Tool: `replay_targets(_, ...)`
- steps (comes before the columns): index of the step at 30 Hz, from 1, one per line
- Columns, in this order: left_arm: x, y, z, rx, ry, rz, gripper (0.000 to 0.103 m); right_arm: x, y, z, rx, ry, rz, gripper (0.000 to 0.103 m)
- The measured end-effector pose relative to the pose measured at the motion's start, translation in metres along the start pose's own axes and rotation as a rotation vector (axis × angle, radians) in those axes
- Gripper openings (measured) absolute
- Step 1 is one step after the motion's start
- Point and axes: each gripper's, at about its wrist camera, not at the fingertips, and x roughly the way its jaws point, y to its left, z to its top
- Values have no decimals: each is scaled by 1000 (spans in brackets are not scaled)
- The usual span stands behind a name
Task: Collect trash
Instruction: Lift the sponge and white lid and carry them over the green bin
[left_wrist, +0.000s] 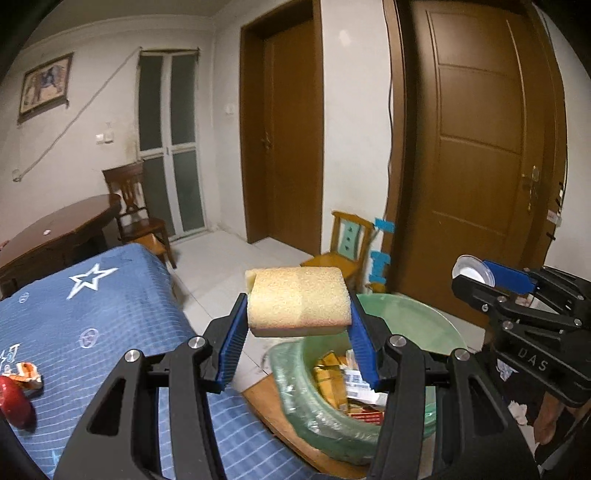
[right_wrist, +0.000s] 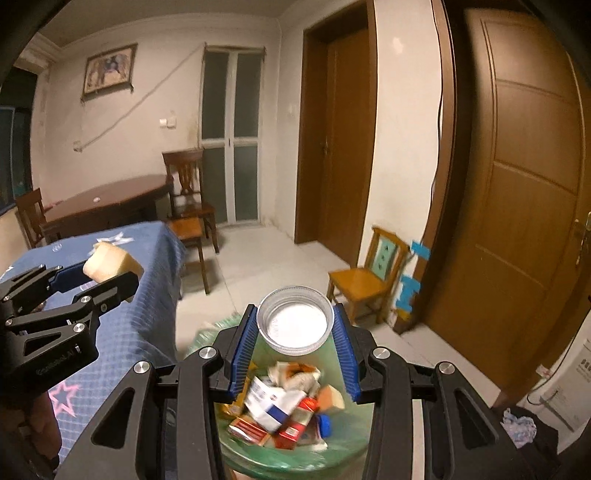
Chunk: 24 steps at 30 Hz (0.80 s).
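A: What does the left gripper (left_wrist: 297, 325) have?

B: A yellow sponge block (left_wrist: 299, 301), porous and rounded at the corners, with a thin pale layer along its underside. The ribbed blue pads (left_wrist: 232, 341) clamp it from both sides, above the near rim of the bin.

A: And the right gripper (right_wrist: 295, 326)?

B: Its jaws are clenched on a round clear plastic lid (right_wrist: 294, 320), ridged around the edge, white inside. It hangs right over the green bin (right_wrist: 258, 456).

A: What is the bin like?

B: A round, pale green plastic tub lined with a crinkled translucent bag. Inside lie crumpled wrappers (right_wrist: 295, 373), small red cartons (right_wrist: 291, 430), a white-and-blue packet (right_wrist: 271, 404) and a blue bottle cap (right_wrist: 324, 422).

A: Anything left nearby?

B: On the blue quilted star-print cloth (left_wrist: 92, 314) sit a crumpled orange-and-white wrapper (left_wrist: 27, 374) and something glossy and red (left_wrist: 14, 402).
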Motion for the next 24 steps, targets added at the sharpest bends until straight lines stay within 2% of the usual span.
replay_targets(8,58,-17,-9,9,189,-84,50,66,-29,-15,40,195,31,42)
replay_targets(13,88,-22,-18,4,298,-135,50,92,-27,-25,65,274,57,42)
replay_targets(17,100,-25,-20,13,329,-146,50,101,-25,-34,66,308,63,42)
replay_targets(24,109,-32,-18,17,339,-142,50,105,-22,-42,69,319,66,42)
